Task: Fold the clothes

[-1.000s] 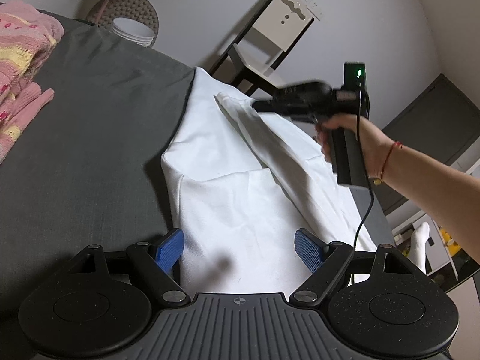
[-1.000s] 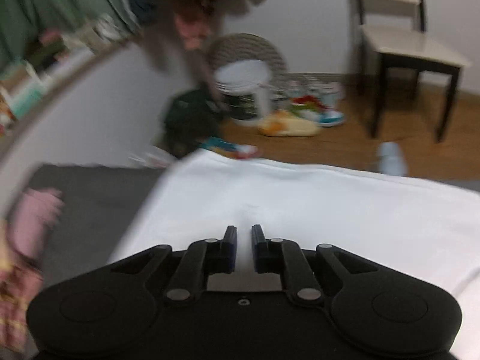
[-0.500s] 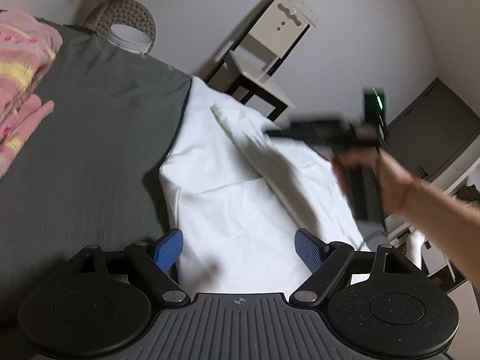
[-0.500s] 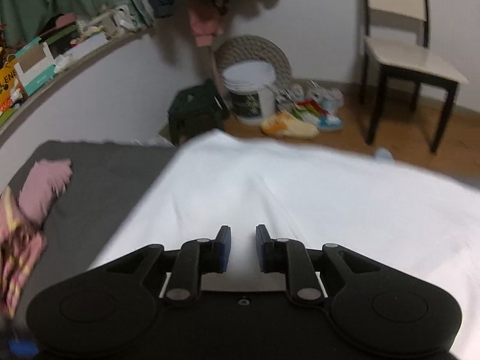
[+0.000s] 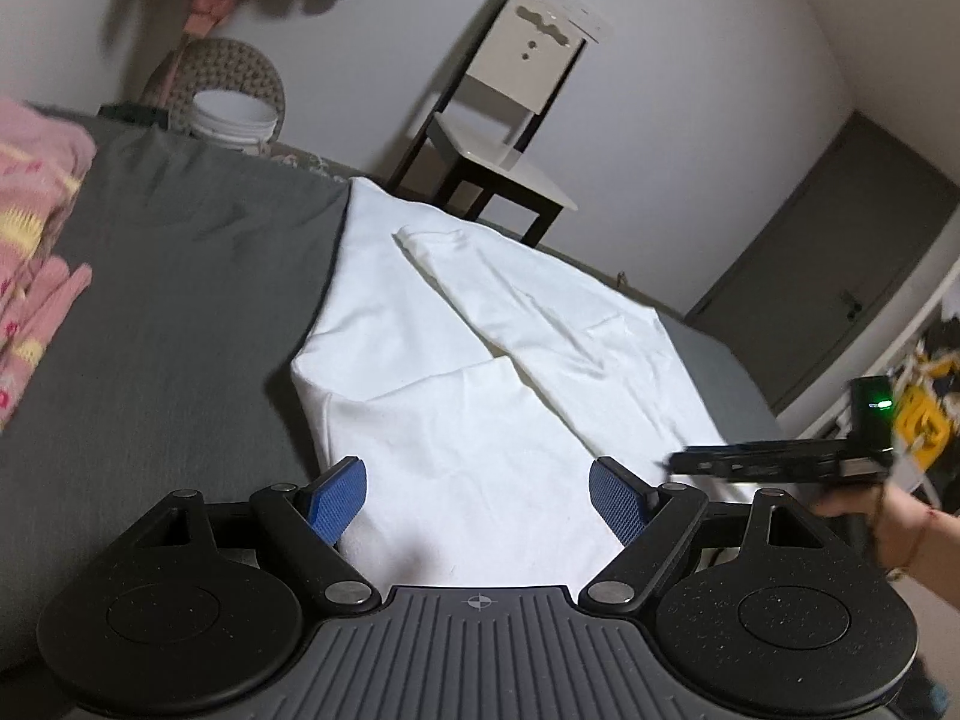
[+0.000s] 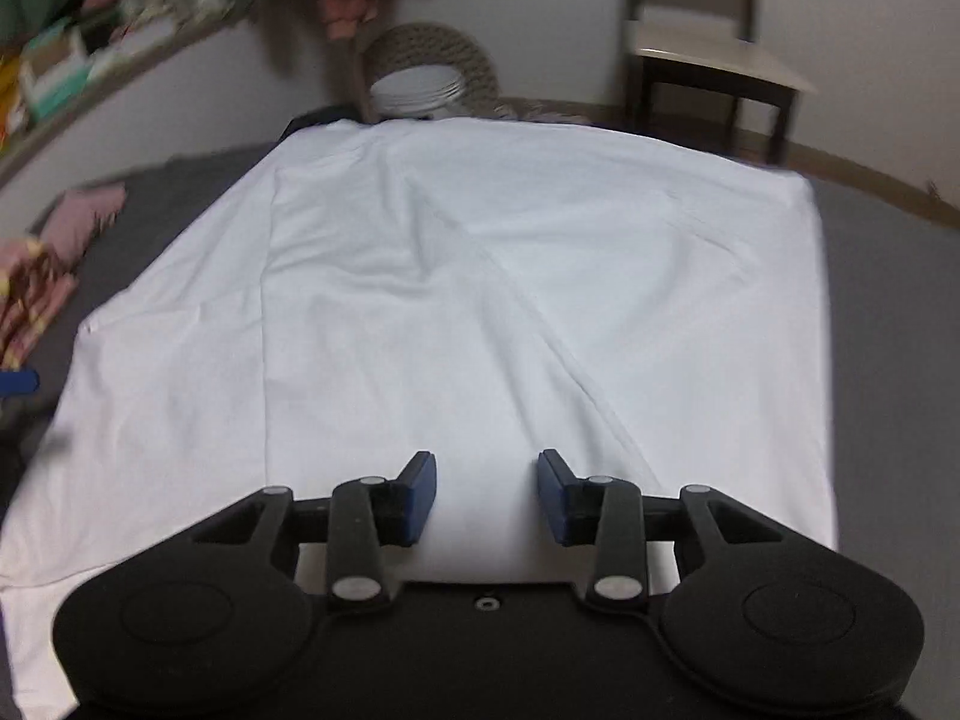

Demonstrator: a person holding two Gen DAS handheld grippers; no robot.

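Observation:
A white garment [image 5: 480, 372] lies spread on the dark grey bed [image 5: 168, 300], with one long folded part laid diagonally across it. My left gripper [image 5: 479, 501] hovers open over its near end, nothing between the blue pads. The right gripper [image 5: 774, 462] shows at the right edge of the left wrist view, held by a hand [image 5: 894, 534]. In the right wrist view the white garment [image 6: 480, 300] fills the middle, and my right gripper [image 6: 486, 495] is open just above its near hem, holding nothing.
Pink patterned clothes [image 5: 30, 252] are piled at the left of the bed. Beyond the bed stand a chair [image 5: 510, 120], a white bucket [image 5: 234, 120] against a woven basket, and a dark door [image 5: 840, 276]. A cluttered shelf [image 6: 90, 72] runs along the left wall.
The right gripper let go of the folded white part, opened, and drew back from the far middle of the garment to its near right edge. The left gripper stayed open, almost still.

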